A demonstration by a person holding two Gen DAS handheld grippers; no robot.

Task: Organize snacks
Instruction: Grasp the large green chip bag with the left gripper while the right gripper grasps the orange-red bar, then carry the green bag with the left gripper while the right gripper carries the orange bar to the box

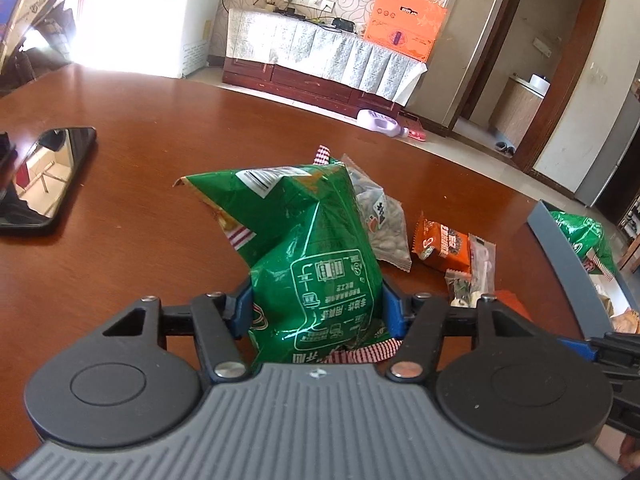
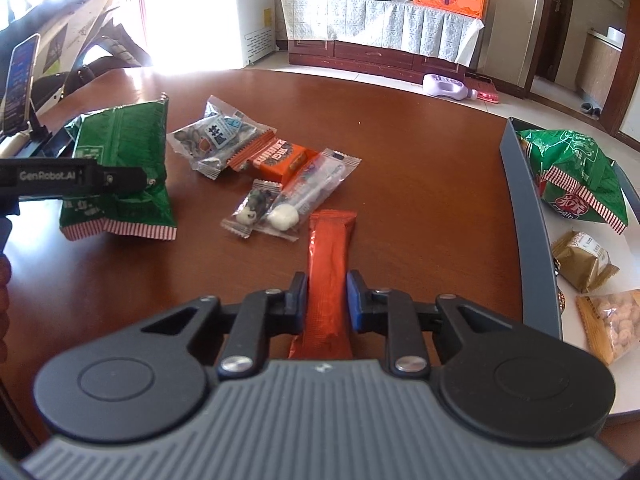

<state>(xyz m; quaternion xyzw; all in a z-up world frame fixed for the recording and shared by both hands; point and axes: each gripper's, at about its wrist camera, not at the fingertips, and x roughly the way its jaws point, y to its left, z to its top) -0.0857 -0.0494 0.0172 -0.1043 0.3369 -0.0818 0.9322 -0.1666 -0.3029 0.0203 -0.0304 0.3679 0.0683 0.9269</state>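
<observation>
My left gripper (image 1: 316,308) is shut on a green snack bag (image 1: 312,248) and holds it above the brown table (image 1: 140,264); the same bag (image 2: 120,172) shows at the left of the right wrist view. My right gripper (image 2: 327,300) is shut on a long red-orange snack packet (image 2: 330,264). Loose snacks lie mid-table: a seed packet (image 2: 216,136), an orange packet (image 2: 280,160), a clear candy wrapper (image 2: 316,184). A grey tray (image 2: 528,216) at the right holds another green bag (image 2: 572,172), a gold packet (image 2: 584,260) and a peanut bag (image 2: 612,324).
A black phone (image 1: 44,176) lies flat on the table at the left. Another phone (image 2: 20,80) stands upright on a holder at the table's far left. The table's far edge curves in front of a TV cabinet (image 2: 380,36).
</observation>
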